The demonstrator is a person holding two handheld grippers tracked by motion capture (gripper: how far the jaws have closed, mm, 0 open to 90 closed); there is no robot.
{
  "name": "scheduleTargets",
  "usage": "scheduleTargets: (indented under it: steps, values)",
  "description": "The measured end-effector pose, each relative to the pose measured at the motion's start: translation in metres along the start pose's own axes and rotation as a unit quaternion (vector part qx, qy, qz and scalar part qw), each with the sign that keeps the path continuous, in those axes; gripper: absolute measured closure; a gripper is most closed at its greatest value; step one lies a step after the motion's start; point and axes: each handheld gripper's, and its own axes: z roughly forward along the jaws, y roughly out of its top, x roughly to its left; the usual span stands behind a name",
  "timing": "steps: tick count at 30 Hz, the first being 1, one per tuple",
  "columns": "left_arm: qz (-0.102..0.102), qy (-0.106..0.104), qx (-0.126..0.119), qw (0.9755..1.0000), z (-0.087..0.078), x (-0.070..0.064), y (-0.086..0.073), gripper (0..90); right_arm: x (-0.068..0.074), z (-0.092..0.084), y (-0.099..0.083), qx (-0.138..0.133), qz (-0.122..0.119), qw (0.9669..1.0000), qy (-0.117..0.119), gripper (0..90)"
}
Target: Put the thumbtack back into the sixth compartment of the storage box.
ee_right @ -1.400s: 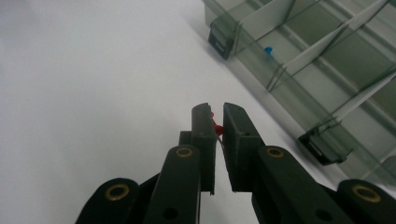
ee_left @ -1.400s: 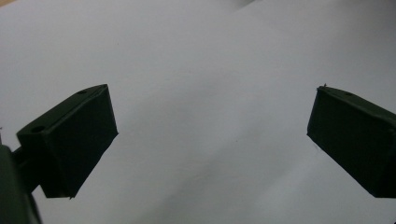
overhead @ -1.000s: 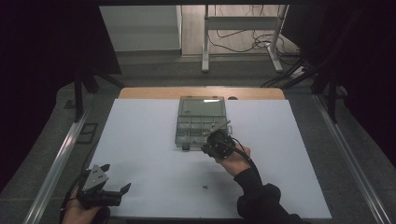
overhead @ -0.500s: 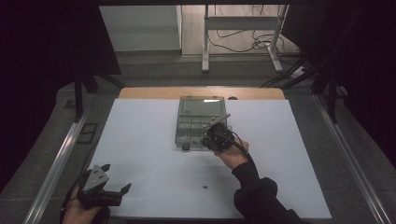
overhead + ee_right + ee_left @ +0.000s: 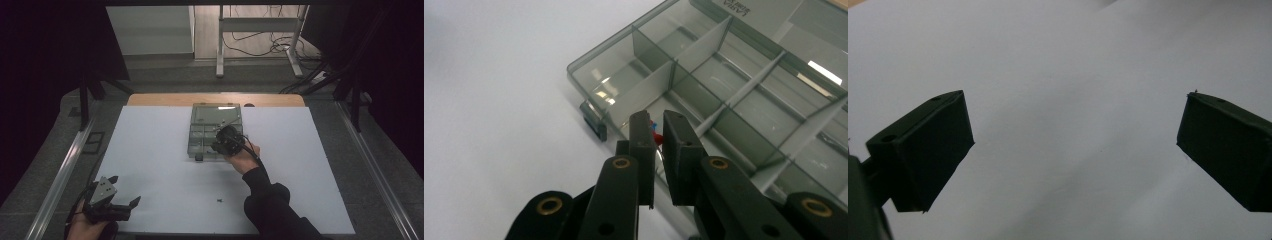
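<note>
A clear grey compartment box [image 5: 215, 116] lies open at the table's far middle, with a dark latch [image 5: 593, 121] on its front edge. My right gripper [image 5: 219, 146] hangs over the box's front compartments [image 5: 644, 95]. Its jaws stand nearly together, and a small red and blue piece [image 5: 655, 135] is pinched at their tips. My left gripper [image 5: 131, 204] rests at the near left corner of the white table [image 5: 150, 150]. Its two black jaws are wide apart in the left gripper view, and my left gripper [image 5: 1073, 145] has only bare table surface between them.
A tiny dark part [image 5: 219, 201] lies loose on the white table near the front edge, left of the right forearm [image 5: 265, 195]. A wooden strip [image 5: 165, 99] runs behind the box. Metal rails [image 5: 60, 180] flank the table.
My right hand has moved a little away from the person and leftward, further over the box's front compartments, jaws still together. The left hand has stayed where it was.
</note>
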Motion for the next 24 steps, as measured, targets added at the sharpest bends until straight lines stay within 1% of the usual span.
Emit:
scheduleTargets:
  steps: [8, 10, 14, 19, 24]
  values:
    - [0.001, 0.0, 0.001, 1.0, 0.0, 0.0, 0.0, 1.7, -0.004, 0.017, 0.007, 0.001, 0.005, 1.0, -0.003, 83.1]
    - [0.001, 0.0, 0.0, 1.0, 0.0, 0.0, 0.0, 1.8, -0.004, 0.02, 0.008, 0.003, 0.003, 1.0, -0.008, 83.0]
    - [0.002, 0.0, 0.0, 1.0, 0.0, 0.0, 0.0, 1.8, -0.006, 0.025, 0.009, 0.001, 0.006, 0.9999, -0.009, 81.5]
    - [0.002, 0.0, 0.001, 1.0, 0.0, 0.0, 0.0, 1.8, -0.004, 0.022, 0.008, 0.002, 0.005, 0.9999, -0.012, 75.3]
    - [0.005, 0.001, 0.002, 1.0, 0.0, -0.001, 0.0, 1.8, -0.001, 0.014, 0.007, -0.004, 0.002, 1.0, -0.004, 68.9]
